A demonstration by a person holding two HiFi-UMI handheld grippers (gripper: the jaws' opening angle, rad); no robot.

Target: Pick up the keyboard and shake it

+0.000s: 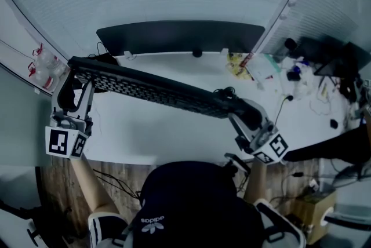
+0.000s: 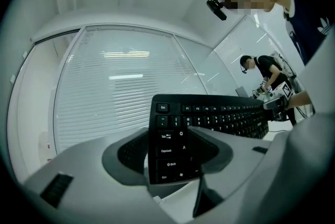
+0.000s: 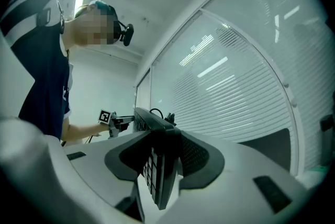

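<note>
the keyboard (image 1: 156,90) is off the desk (image 1: 174,142), held in the air above its middle with the key side turned up toward the head view. its long axis runs from above the desk's left edge toward the near right corner, and the left end looks a little higher than the right.

it spans the gap between the two tools, so neither hand is nearer: each has one end, and the long axis lies crosswise to both. the left gripper (image 1: 78,76) has its jaws clamped on the left end, one pad over the key face beside the tab and caps lock keys, the other behind the body. the right gripper (image 1: 240,112) is clamped on the right end, seen edge-on in its own view, its jaws held part way apart by the keyboard's thickness, with a pad on each face.

the lift looks done. the shake likely needs both hands to move together across the long axis, or one end may twist out of its pads.

a dark monitor (image 1: 179,37) stands along the far edge, and small clutter (image 1: 261,67) lies at the far right corner.
</note>
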